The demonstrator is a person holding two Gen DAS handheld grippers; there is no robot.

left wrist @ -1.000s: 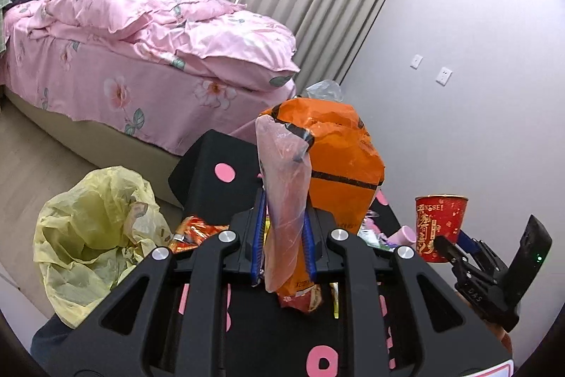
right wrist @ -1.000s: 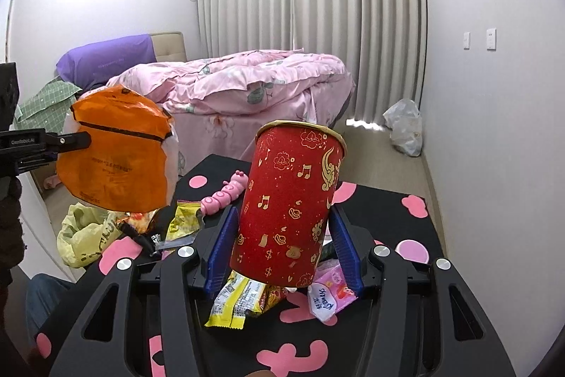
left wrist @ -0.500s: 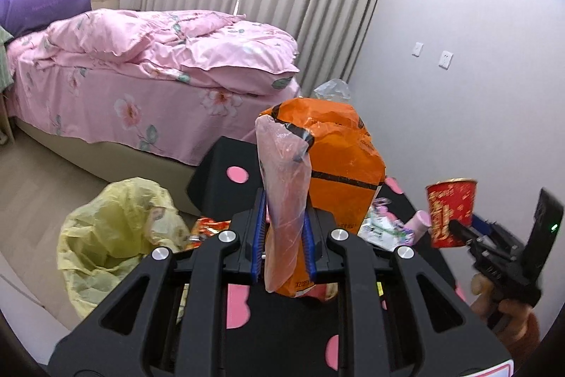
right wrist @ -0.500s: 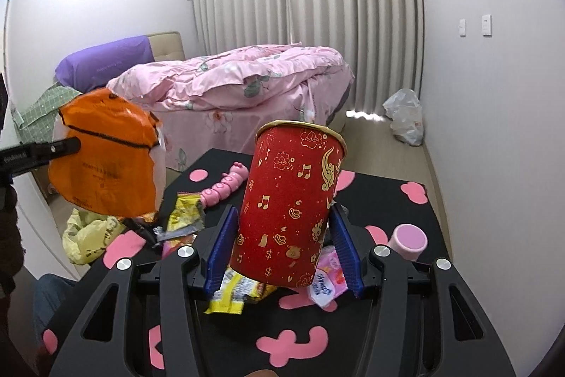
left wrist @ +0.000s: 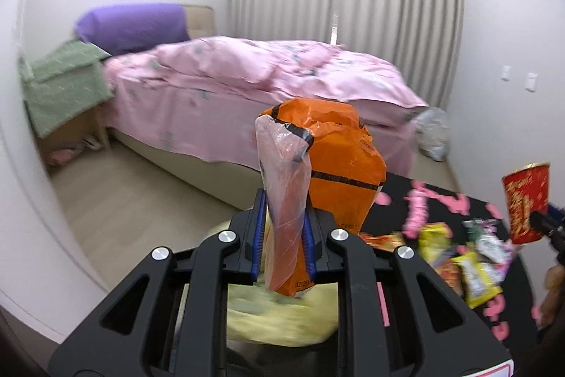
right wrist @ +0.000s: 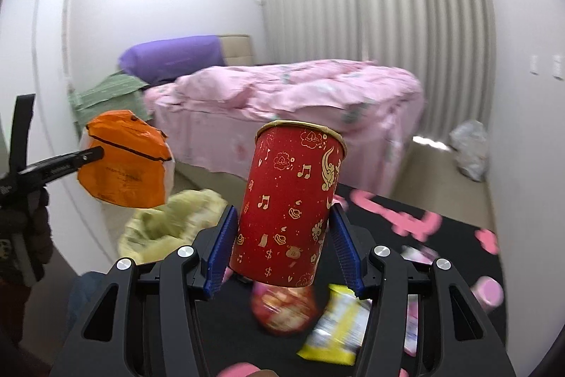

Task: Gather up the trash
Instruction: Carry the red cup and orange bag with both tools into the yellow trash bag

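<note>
Now the left hand-held gripper is clamped on an orange snack bag, held above the yellow trash bag on the floor. Beside it, the right hand-held gripper grips a red paper cup upright over the wrapper-strewn counter.

Below my left jaws: open crumpled yellow plastic bag | right: wrapper-littered black table with pink shapes | ahead: pink-quilted bed blocks.
</note>
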